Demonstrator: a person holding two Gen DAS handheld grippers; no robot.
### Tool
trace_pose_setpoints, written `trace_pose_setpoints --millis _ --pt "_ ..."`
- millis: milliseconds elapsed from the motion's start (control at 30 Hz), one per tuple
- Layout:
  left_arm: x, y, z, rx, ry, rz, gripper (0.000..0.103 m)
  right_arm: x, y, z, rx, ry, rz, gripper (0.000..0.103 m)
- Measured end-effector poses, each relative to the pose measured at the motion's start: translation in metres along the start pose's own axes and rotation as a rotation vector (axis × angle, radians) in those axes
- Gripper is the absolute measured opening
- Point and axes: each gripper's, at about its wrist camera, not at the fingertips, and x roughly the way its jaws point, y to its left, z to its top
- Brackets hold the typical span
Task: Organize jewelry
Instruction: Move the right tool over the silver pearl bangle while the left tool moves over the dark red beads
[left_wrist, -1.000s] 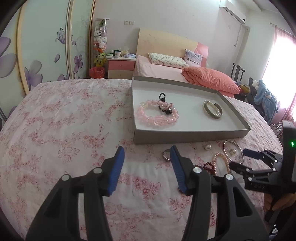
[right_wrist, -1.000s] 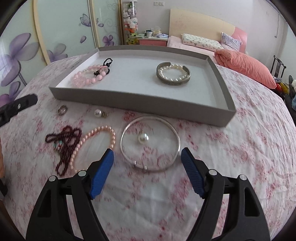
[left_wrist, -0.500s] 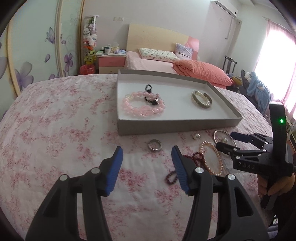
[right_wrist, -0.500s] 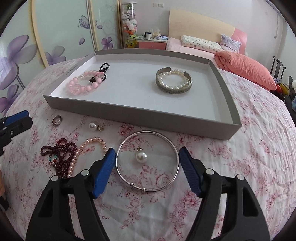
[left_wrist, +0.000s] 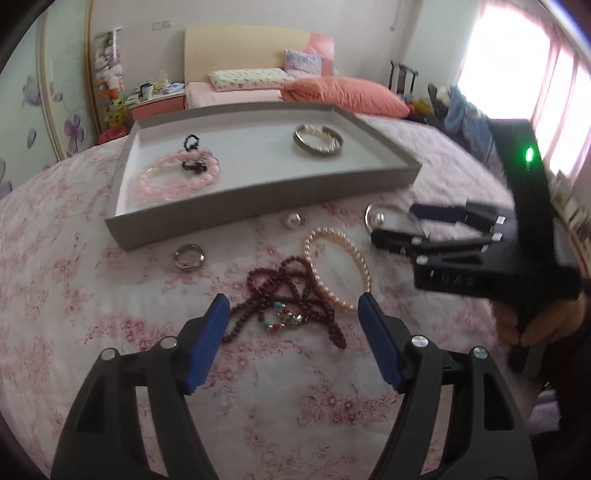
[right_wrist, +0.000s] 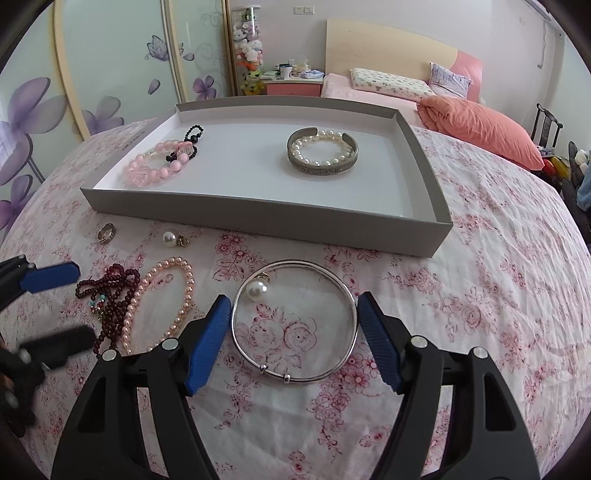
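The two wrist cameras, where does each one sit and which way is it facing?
Left wrist: on the left hand-held gripper, angled down over the dark red bead strand; its blue pads, the right hand-held gripper and a hand show.
Right wrist: on the right hand-held gripper, angled down over the silver bangle; its pads and the left one show.
Shared: grey tray, pearl bracelet.

Flower-painted wardrobe doors (right_wrist: 110, 74), pink bed (right_wrist: 388, 88), bright curtained window (left_wrist: 554, 74)

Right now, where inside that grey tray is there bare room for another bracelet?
The white floor of the grey cardboard tray is bare between the pink bead bracelet and the engraved metal cuff; its left end is crowded.
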Motion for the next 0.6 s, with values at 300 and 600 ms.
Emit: trace_pose_setpoints --millis 300,600 --pt "0.012 -0.002 0.003 0.029 0.018 0.106 0.065 0.0 0.0 0.0 0.0 0.0 0.0 0.07" --pt "0.011 -0.004 0.003 0.068 0.038 0.145 0.056 0.0 0.0 0.0 0.0 0.0 0.0 0.071"
